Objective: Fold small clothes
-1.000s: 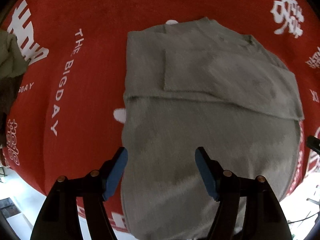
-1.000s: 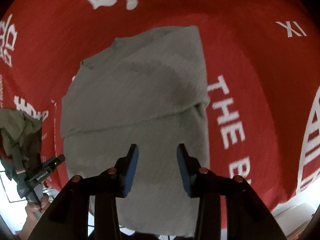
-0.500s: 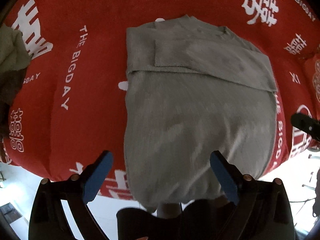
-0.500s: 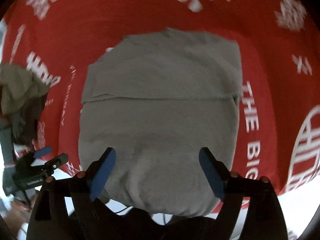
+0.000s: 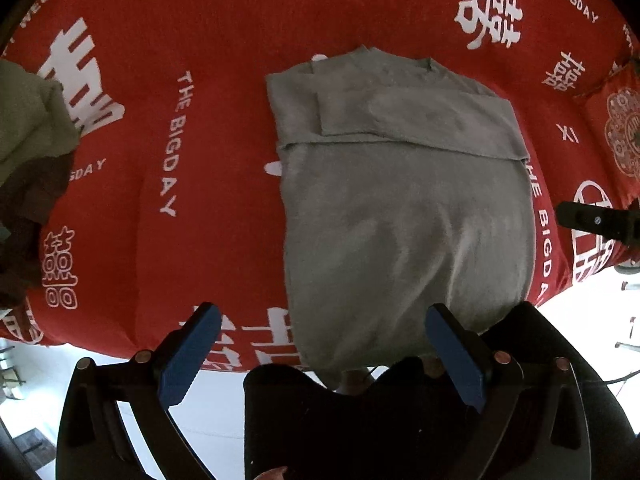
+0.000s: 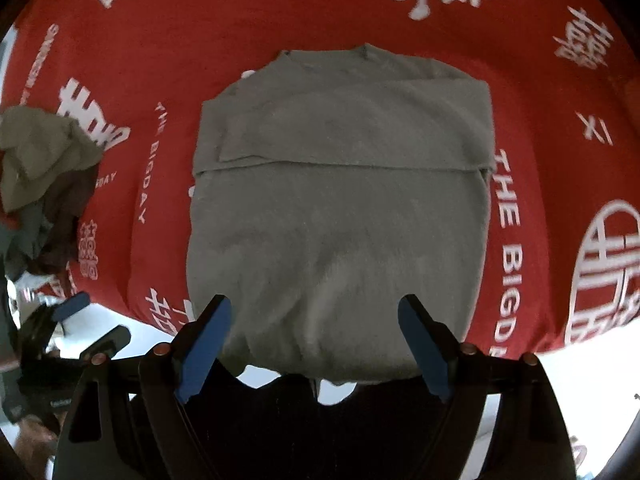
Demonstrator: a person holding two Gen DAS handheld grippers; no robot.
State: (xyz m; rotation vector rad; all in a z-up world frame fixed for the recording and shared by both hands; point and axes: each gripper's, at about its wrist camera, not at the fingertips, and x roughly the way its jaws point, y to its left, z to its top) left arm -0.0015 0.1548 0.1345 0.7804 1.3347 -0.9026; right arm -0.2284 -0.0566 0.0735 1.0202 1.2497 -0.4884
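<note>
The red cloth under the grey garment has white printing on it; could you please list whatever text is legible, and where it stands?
"THE BIGDAY" on the red cloth, left of the grey garment.
"THE BIGDAY" again at the cloth's far right corner.
"THE BIGDA", then cut off, along the garment's right edge, in the right wrist view.
"XI" right of the garment.
Large white Chinese characters: decorative, not transcribed.
Lettering at the cloth's far left edge: too blurred.

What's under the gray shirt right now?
The gray shirt lies on the red cloth with white print; letters vanish under its edges. Its near hem hangs over the edge. Whatever else lies beneath is covered.
</note>
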